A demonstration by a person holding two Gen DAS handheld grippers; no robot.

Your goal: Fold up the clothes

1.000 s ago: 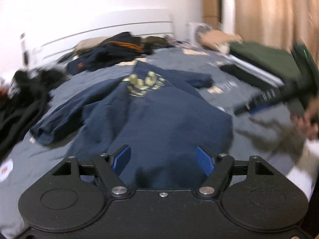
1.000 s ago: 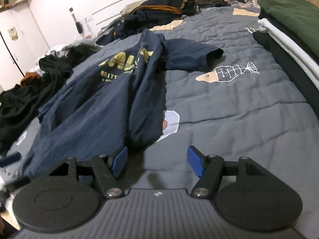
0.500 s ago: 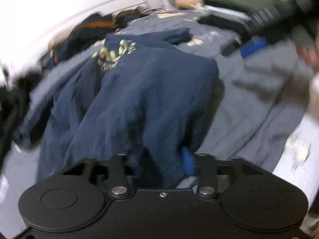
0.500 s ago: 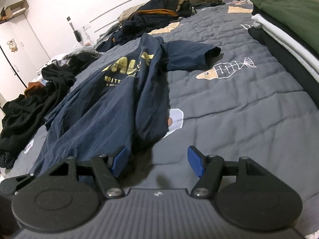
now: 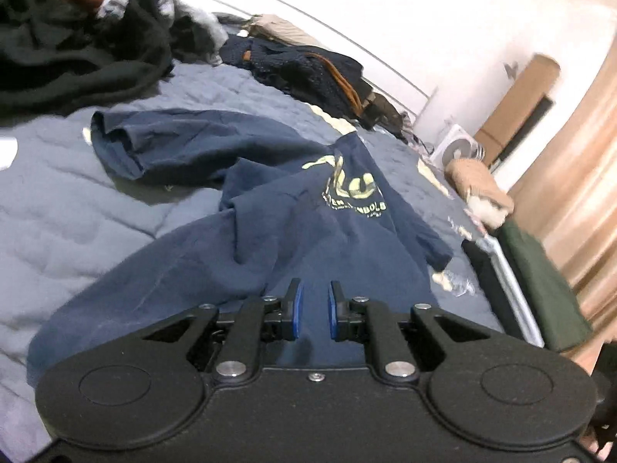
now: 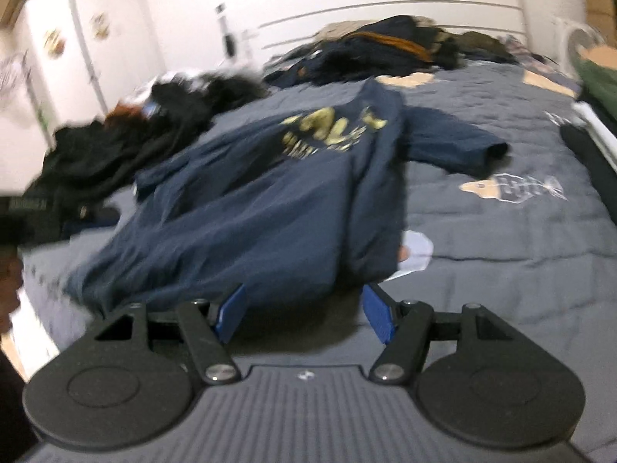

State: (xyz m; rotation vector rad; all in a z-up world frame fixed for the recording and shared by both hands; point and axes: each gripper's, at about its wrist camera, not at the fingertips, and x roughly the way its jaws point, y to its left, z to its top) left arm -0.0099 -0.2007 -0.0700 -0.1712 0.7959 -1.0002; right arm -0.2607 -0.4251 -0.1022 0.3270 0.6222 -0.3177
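Observation:
A navy T-shirt (image 5: pixel 270 239) with yellow print lies spread and wrinkled on the grey bed cover (image 5: pixel 77 212). My left gripper (image 5: pixel 314 306) is at its near hem. The blue pads (image 5: pixel 295 308) stand close together with navy cloth in the narrow gap, shut on the hem. In the right wrist view the same T-shirt (image 6: pixel 270 200) lies ahead. My right gripper (image 6: pixel 304 312) is open just short of the hem's right corner, with nothing between its fingers.
Black clothes (image 5: pixel 77 50) are heaped on the bed's left side and a dark pile (image 6: pixel 385 46) lies by the headboard. A folded stack topped by a green garment (image 5: pixel 540 281) lines the right edge. A fish patch (image 6: pixel 509 189) marks the bed cover (image 6: pixel 501 262).
My left gripper went from open to shut on the shirt's hem and swung round to the left. The right gripper moved closer to the hem's right corner and stayed open.

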